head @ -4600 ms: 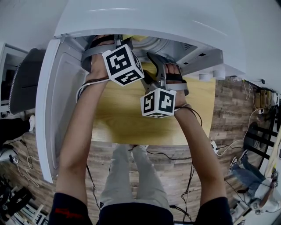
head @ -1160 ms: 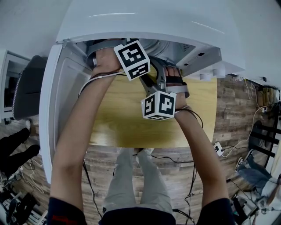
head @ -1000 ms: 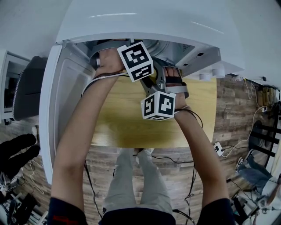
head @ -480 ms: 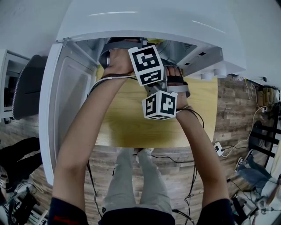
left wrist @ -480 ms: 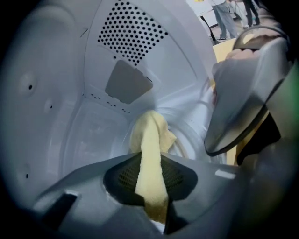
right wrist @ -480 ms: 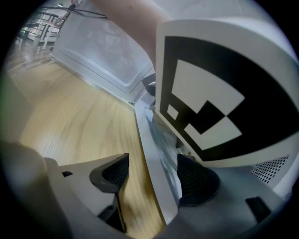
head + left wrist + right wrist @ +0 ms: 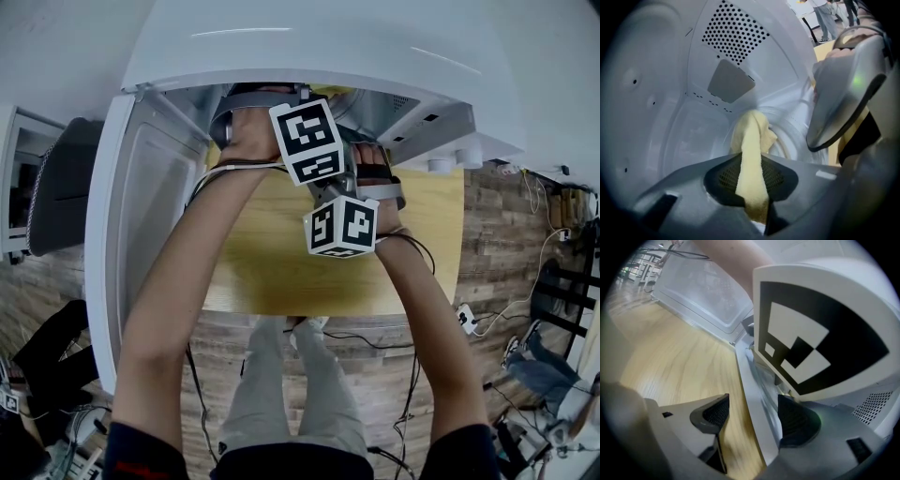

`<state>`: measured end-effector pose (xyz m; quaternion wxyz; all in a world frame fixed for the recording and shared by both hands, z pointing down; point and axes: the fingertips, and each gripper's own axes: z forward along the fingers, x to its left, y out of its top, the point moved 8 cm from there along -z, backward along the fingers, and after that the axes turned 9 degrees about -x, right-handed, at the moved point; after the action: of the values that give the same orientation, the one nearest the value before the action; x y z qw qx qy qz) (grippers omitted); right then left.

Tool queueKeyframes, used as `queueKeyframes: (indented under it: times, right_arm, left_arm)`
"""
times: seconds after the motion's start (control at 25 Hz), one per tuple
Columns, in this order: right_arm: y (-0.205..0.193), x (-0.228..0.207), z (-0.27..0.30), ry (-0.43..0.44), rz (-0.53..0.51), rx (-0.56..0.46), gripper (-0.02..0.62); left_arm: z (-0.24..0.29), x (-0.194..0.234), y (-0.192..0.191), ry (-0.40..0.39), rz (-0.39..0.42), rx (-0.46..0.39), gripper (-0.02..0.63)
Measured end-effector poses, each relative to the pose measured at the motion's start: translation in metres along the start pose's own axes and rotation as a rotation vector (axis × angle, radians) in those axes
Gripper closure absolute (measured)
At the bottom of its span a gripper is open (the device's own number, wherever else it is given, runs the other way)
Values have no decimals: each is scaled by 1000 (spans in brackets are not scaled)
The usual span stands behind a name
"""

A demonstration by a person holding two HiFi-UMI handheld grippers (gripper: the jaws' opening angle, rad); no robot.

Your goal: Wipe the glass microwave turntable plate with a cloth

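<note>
Inside the open microwave (image 7: 319, 47) at 12 o'clock, the left hand-held gripper (image 7: 752, 192) clamps the yellow cloth (image 7: 750, 136), pressing it onto what looks like the glass turntable plate (image 7: 791, 140) to wipe it, while the right hand-held gripper (image 7: 749, 420), jaws apart, straddles the front sill (image 7: 747, 380), seemingly to steady.

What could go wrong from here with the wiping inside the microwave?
The left gripper pinches only a narrow fold of the yellow cloth, so it may slip out under pressure. Its marker cube sits close beside the right gripper, whose jaws stand open astride the microwave's front edge; the two might knock together.
</note>
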<state>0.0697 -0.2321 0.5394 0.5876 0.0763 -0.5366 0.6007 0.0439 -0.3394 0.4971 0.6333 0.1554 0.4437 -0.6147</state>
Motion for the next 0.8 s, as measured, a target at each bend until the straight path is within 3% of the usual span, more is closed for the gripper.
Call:
queueKeyframes:
  times: [0.48,0.8]
  right_arm:
    - [0,-1,-1,32,-26,24,306]
    - [-2,-4,-1,78,-58,68,305]
  left_arm:
    - [-13,11,-49,33,-75,124,548]
    - [-18,9,-54,16,-103,177,551]
